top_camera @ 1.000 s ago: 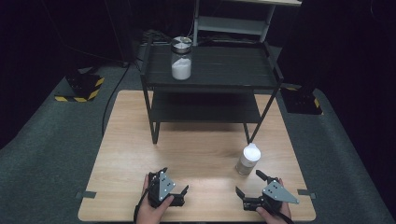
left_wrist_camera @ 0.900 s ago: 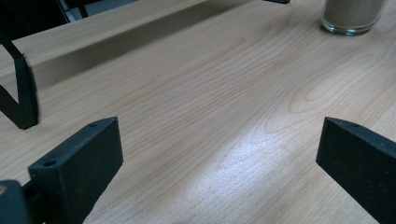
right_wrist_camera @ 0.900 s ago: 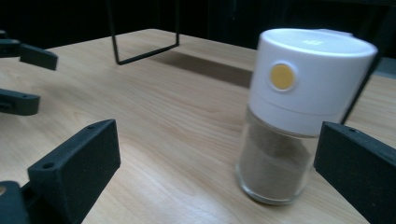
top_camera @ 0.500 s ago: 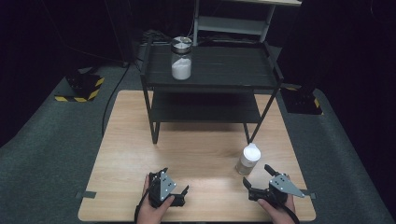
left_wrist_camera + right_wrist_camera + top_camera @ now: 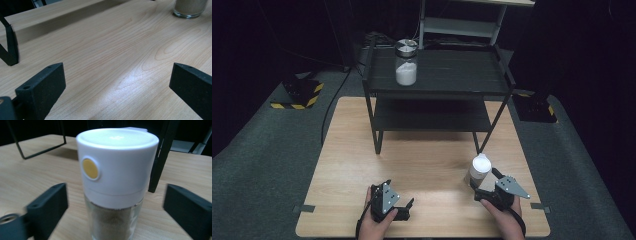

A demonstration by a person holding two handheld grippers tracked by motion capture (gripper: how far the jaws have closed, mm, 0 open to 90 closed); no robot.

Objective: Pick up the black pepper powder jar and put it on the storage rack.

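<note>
We are holding the left gripper (image 5: 404, 210) idle at the wooden worktop's (image 5: 422, 165) near edge, jaws gaping on nothing; we are bringing the right gripper (image 5: 482, 186), jaws closing but not yet touching, around the white-capped glass shaker jar (image 5: 113, 182) toward the near right corner; next we should be squeezing its body; farther off, a lidded glass jar of white powder (image 5: 406, 62) is standing on the black metal shelf rack (image 5: 452, 75).
</note>
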